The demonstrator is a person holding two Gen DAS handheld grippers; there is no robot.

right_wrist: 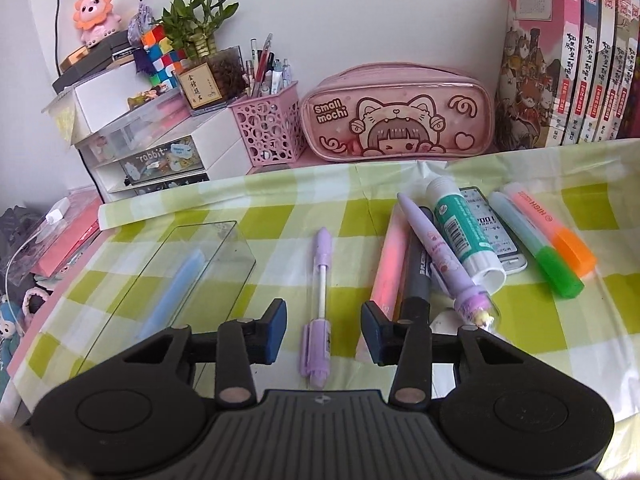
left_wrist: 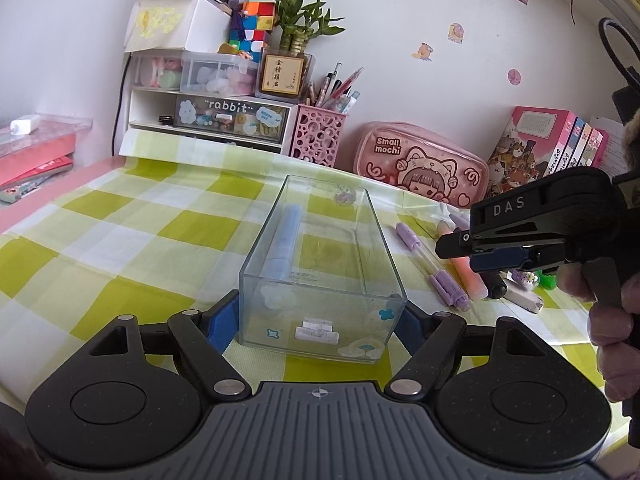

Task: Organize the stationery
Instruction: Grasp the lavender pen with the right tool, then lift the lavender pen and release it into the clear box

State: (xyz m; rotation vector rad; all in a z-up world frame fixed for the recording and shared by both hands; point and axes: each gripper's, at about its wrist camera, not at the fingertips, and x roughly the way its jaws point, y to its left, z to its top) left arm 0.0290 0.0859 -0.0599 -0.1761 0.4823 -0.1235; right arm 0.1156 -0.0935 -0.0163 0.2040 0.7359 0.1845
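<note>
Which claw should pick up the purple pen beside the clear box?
Probably the right claw: it is open with the purple pen lying between its pads. The left claw is shut on the clear box, steadying it.

Behind your table [right_wrist: 520, 320] with its green-checked cloth [left_wrist: 120, 220], a white wall [left_wrist: 400, 20] carries small stickers [left_wrist: 456, 33] in daylight.

Books [right_wrist: 592, 60] cut off by right edge, white tube [right_wrist: 444, 322] mostly hidden behind right gripper [right_wrist: 324, 330], pencil-holder contents [left_wrist: 340, 88] too small to identify, person's hand [left_wrist: 616, 320] cropped at frame edge
</note>
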